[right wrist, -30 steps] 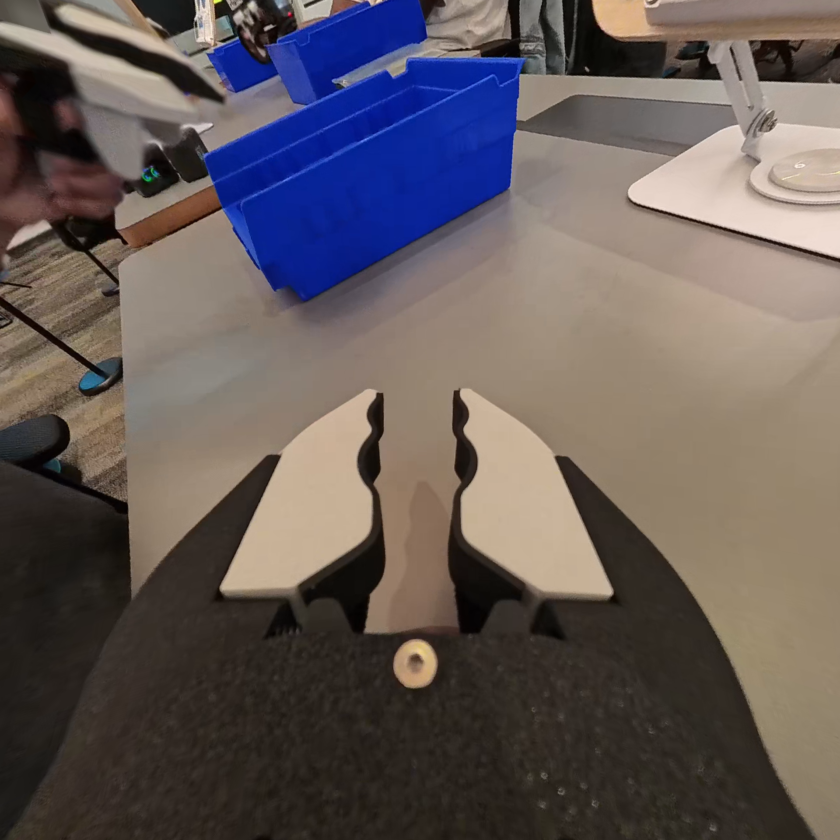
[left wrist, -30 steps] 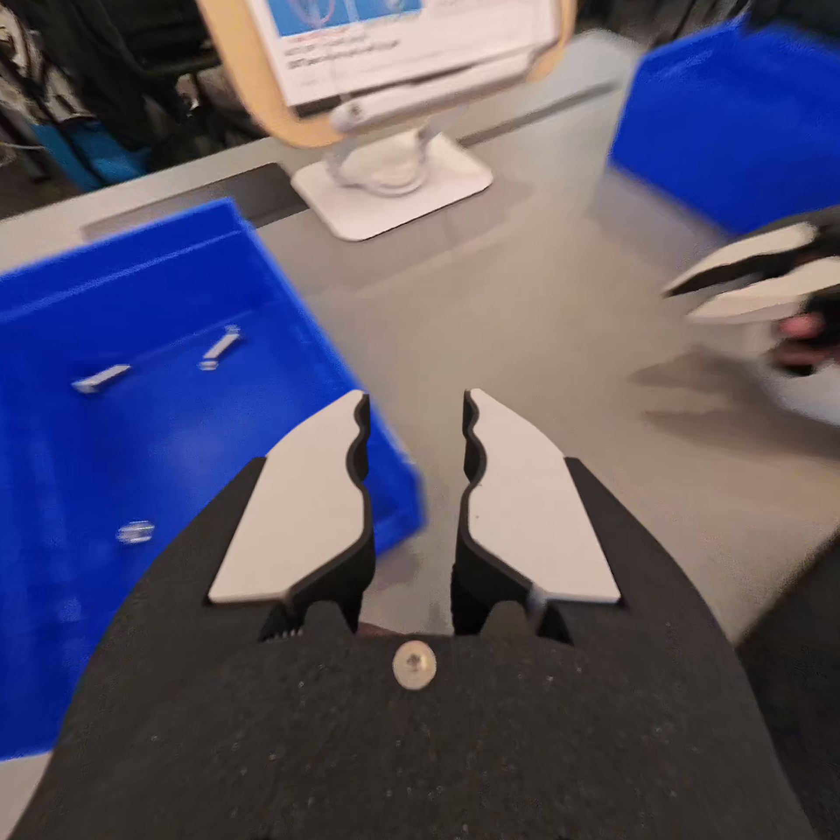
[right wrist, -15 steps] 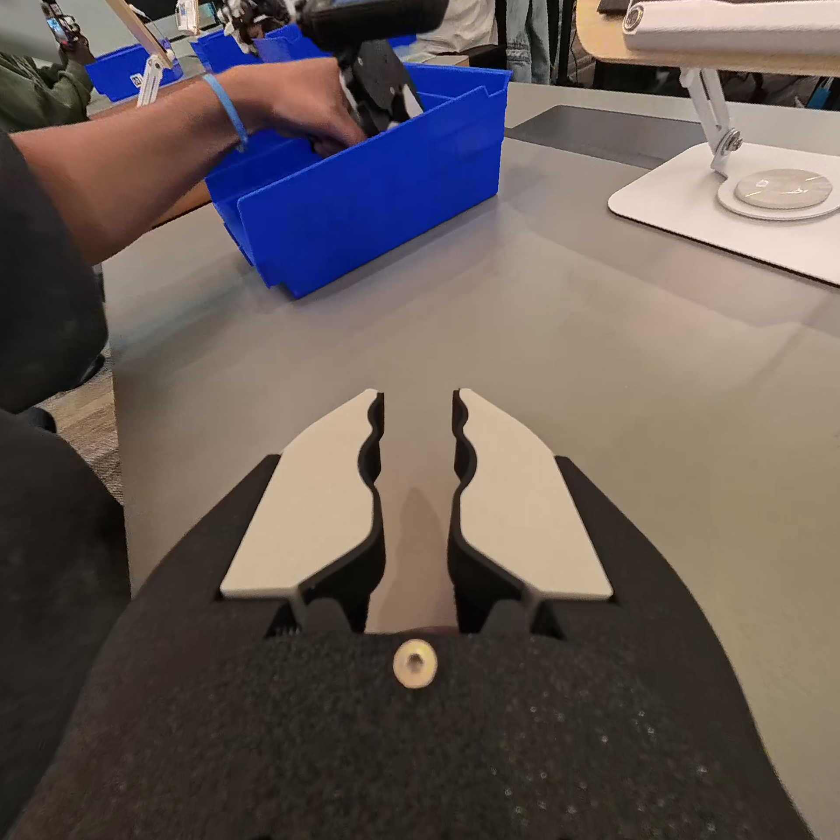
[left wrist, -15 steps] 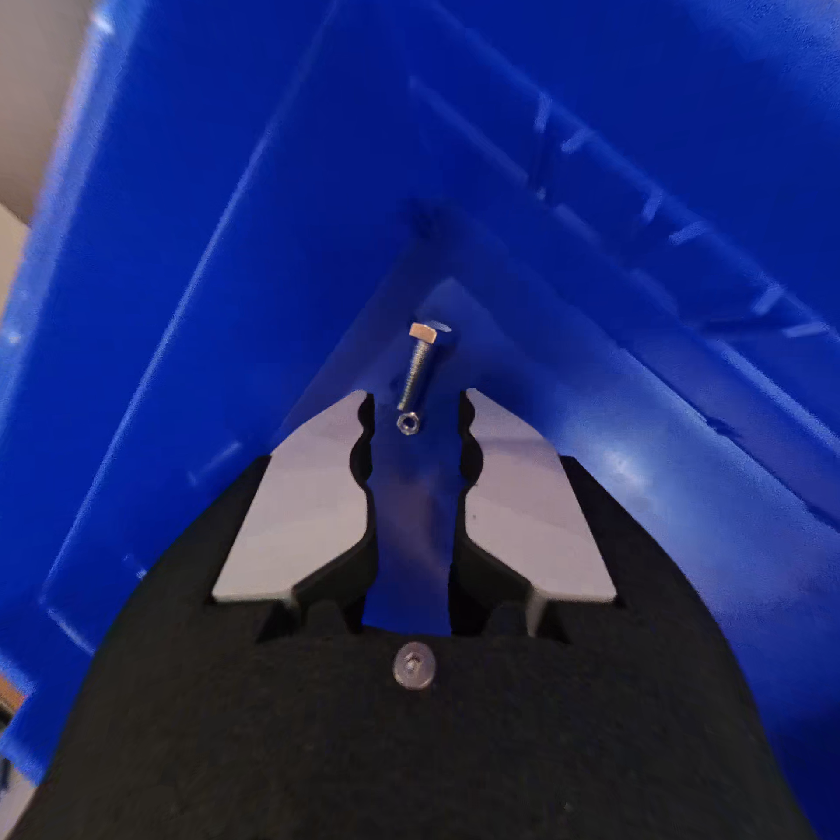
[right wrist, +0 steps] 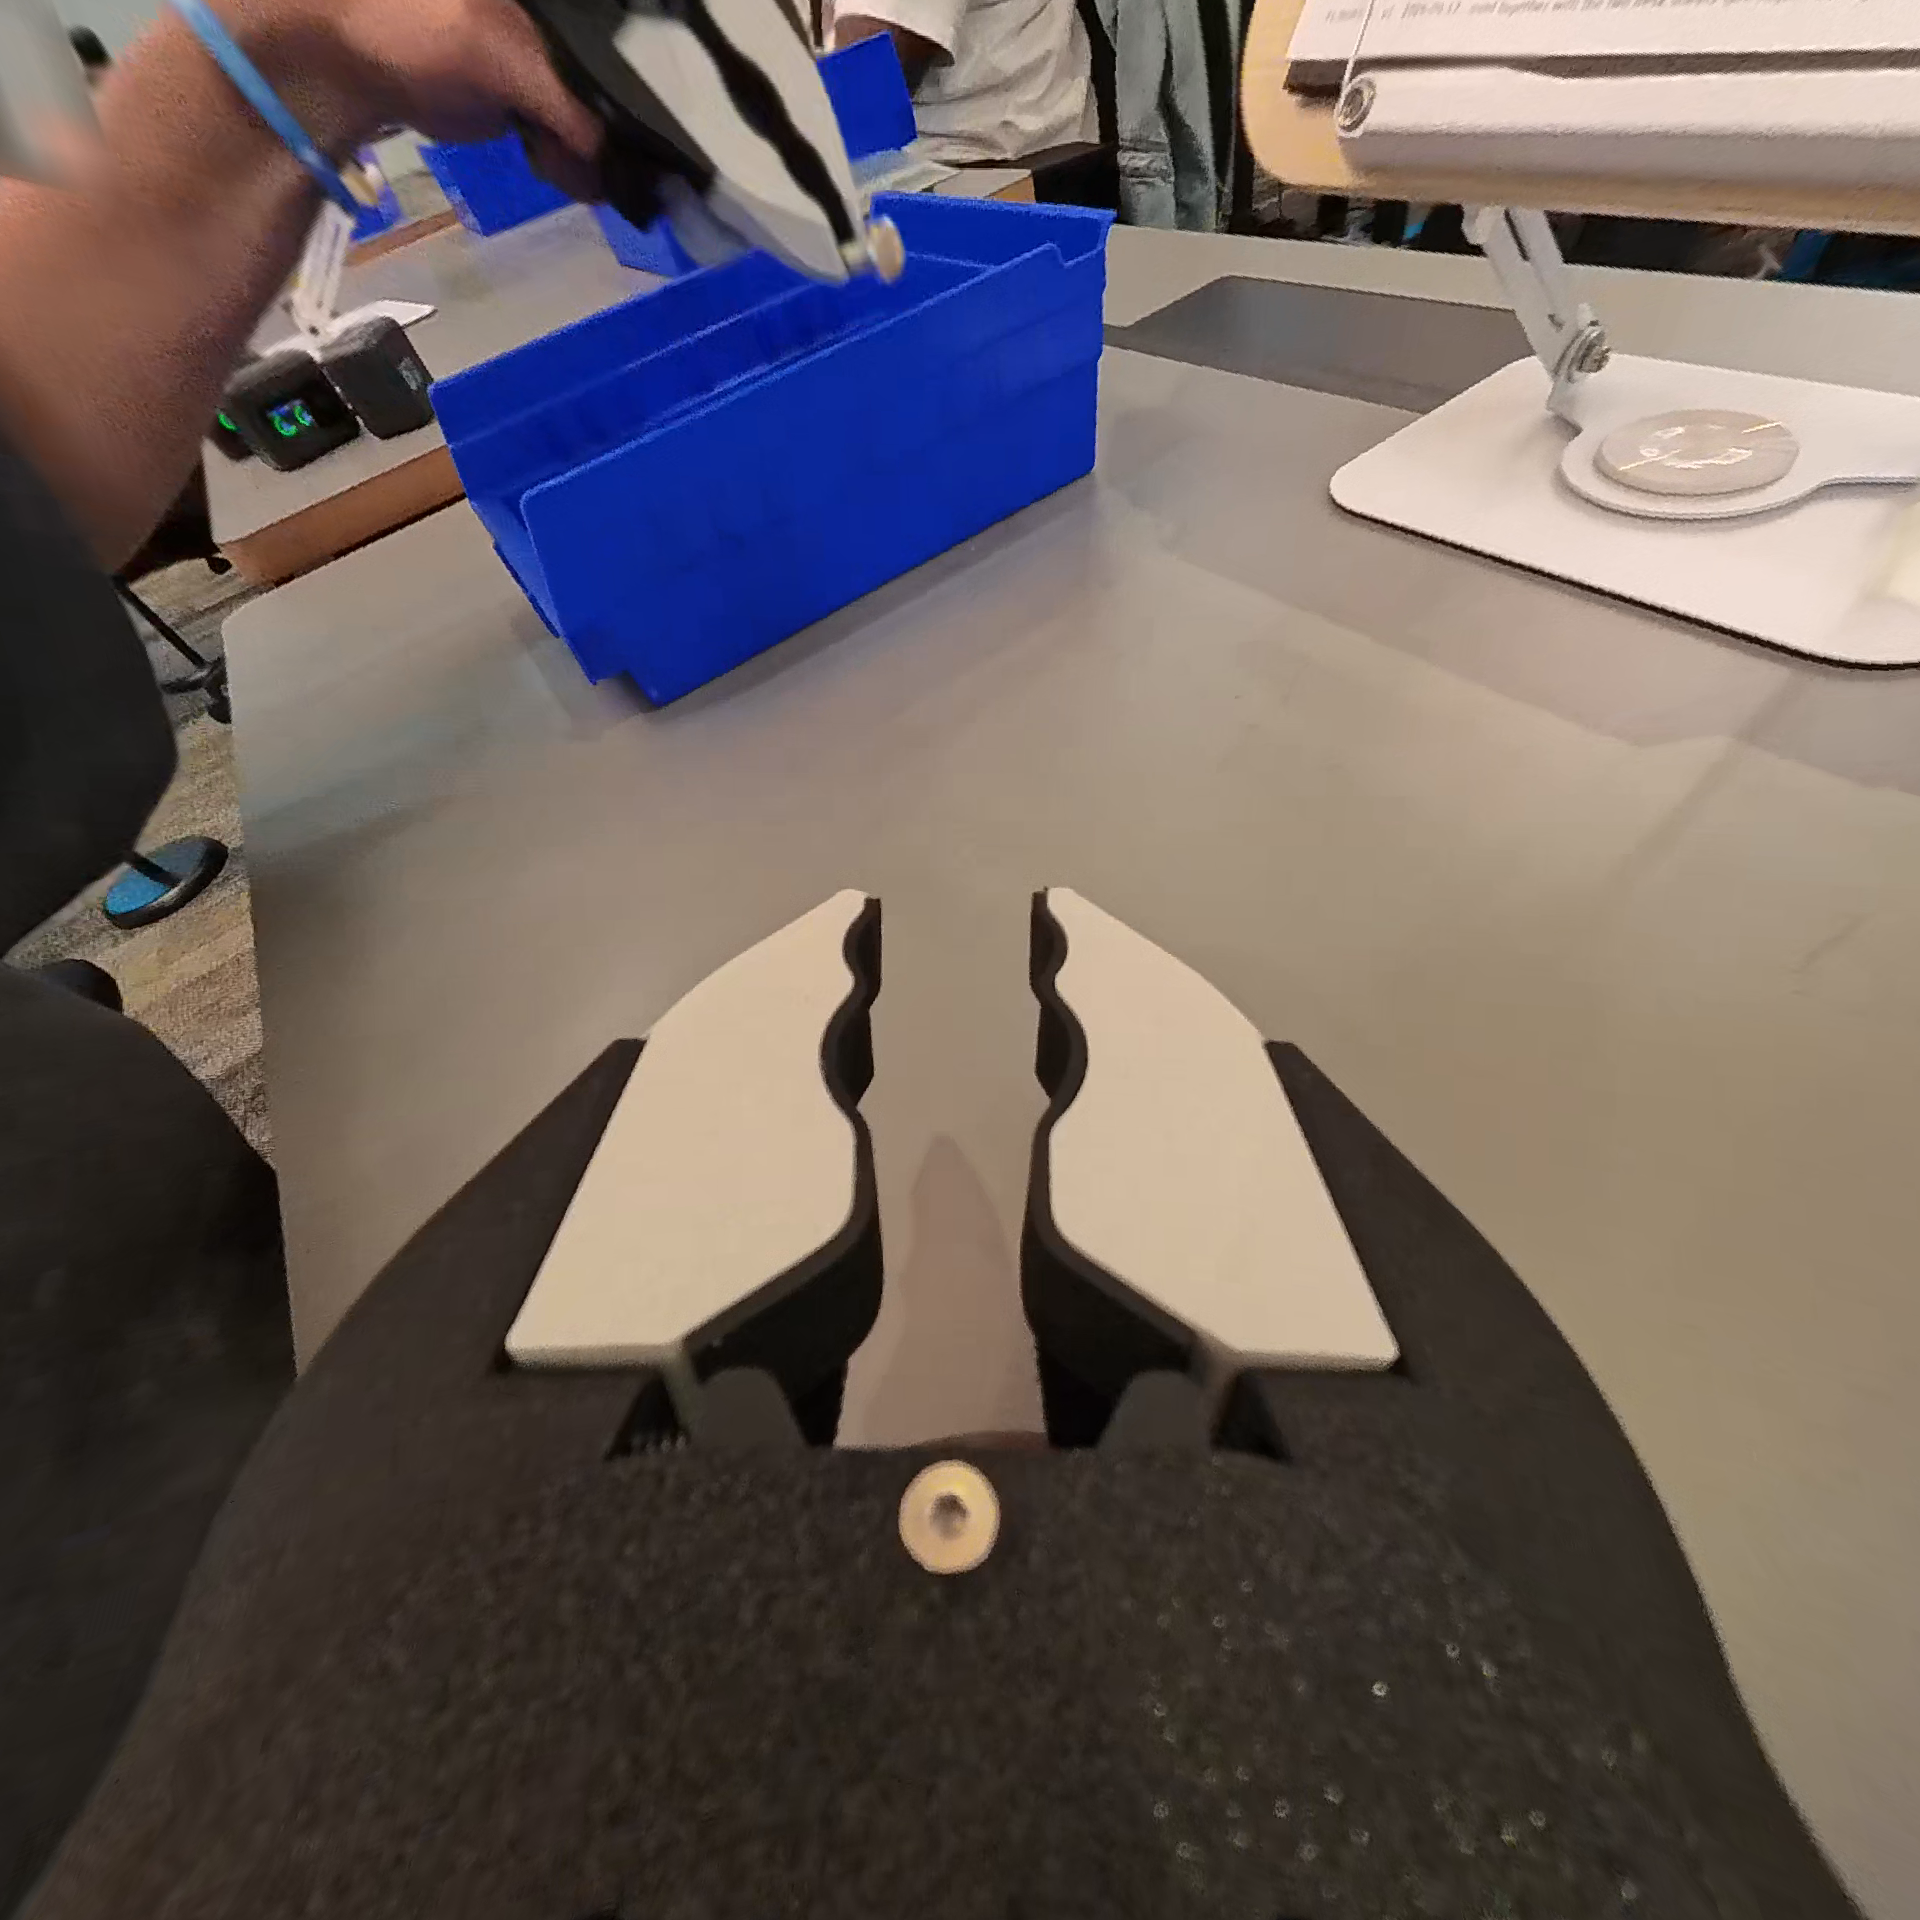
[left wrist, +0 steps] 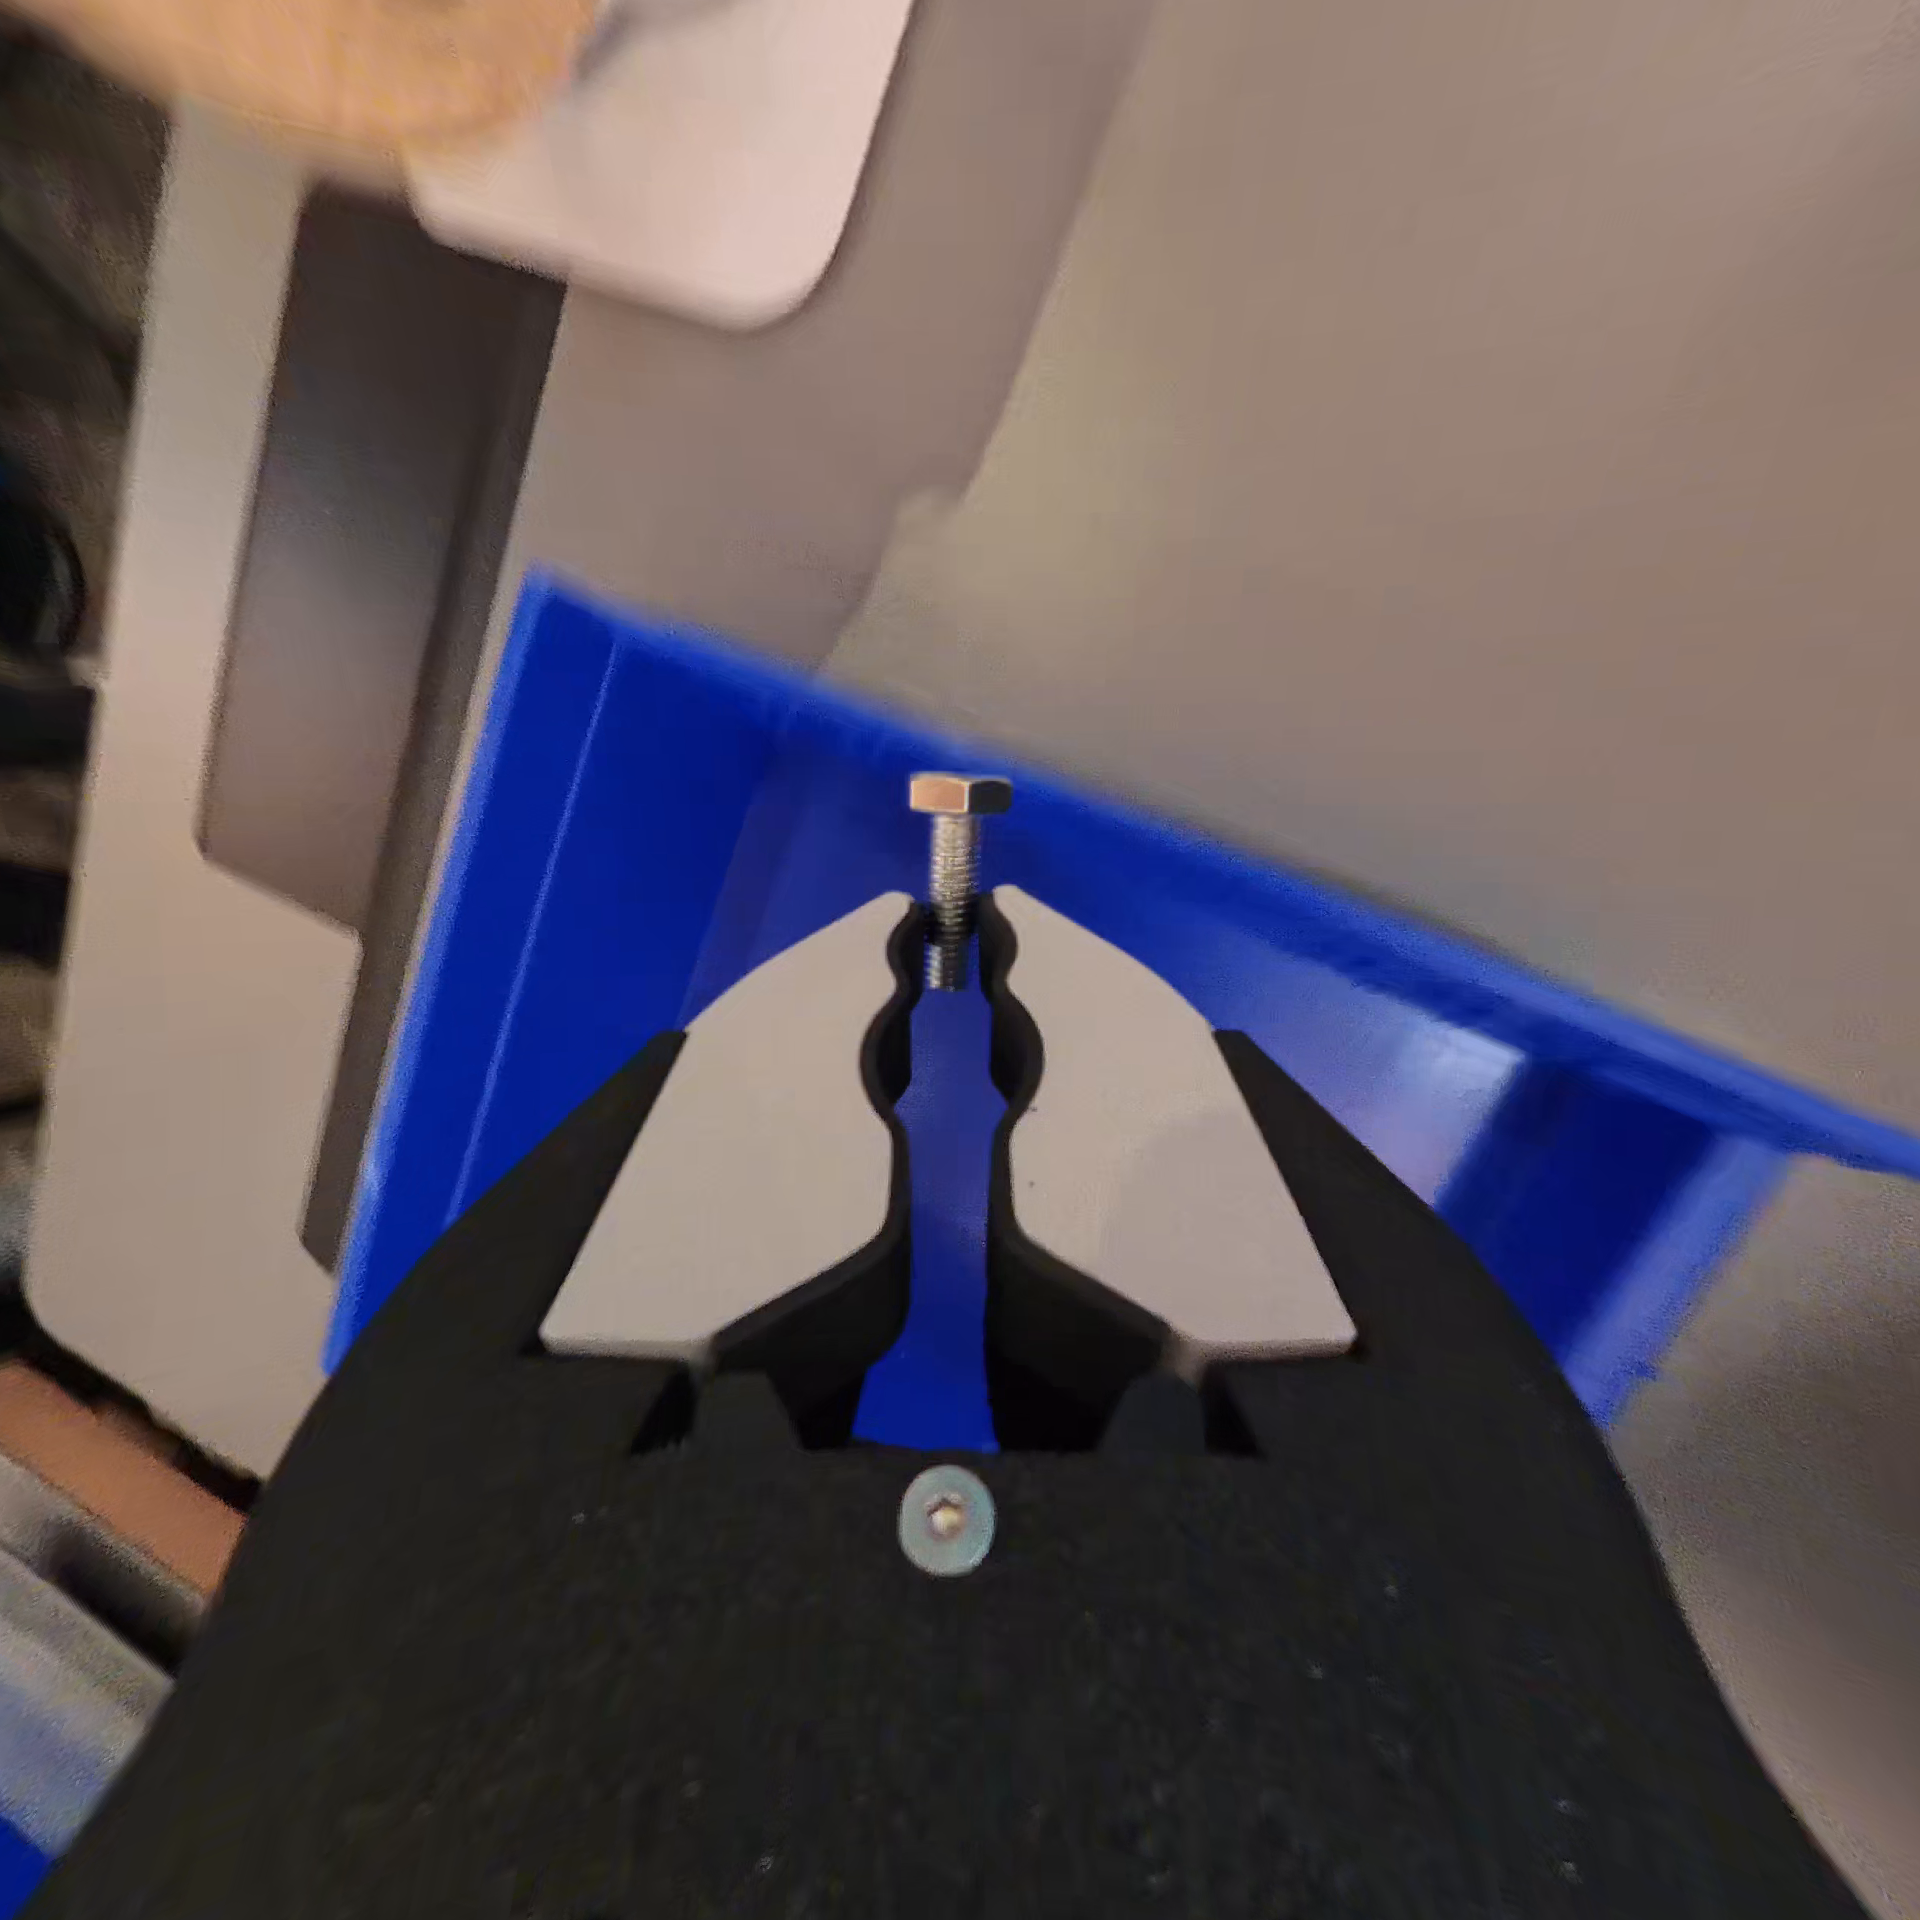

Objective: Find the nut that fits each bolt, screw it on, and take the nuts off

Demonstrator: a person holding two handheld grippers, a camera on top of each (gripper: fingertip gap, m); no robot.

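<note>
My left gripper is shut on the threaded end of a small silver hex bolt, head pointing away, held above the blue bin. In the right wrist view the left gripper hangs over the far end of the same bin, with the bolt's head at its tips. My right gripper is open and empty, low over the grey table, well in front of the bin. No nut is visible.
A white tablet stand sits on the table at the right, its tan board overhead. Small black devices lie on a neighbouring desk beyond the bin. More blue bins stand on tables behind. A person's arm reaches in from the left. The tips of one gripper are about 35 centimetres away from the tips of the other.
My left gripper went down into the blue bin, closed on the bolt, and has lifted it above the bin's rim. My right gripper has stayed open in place.
</note>
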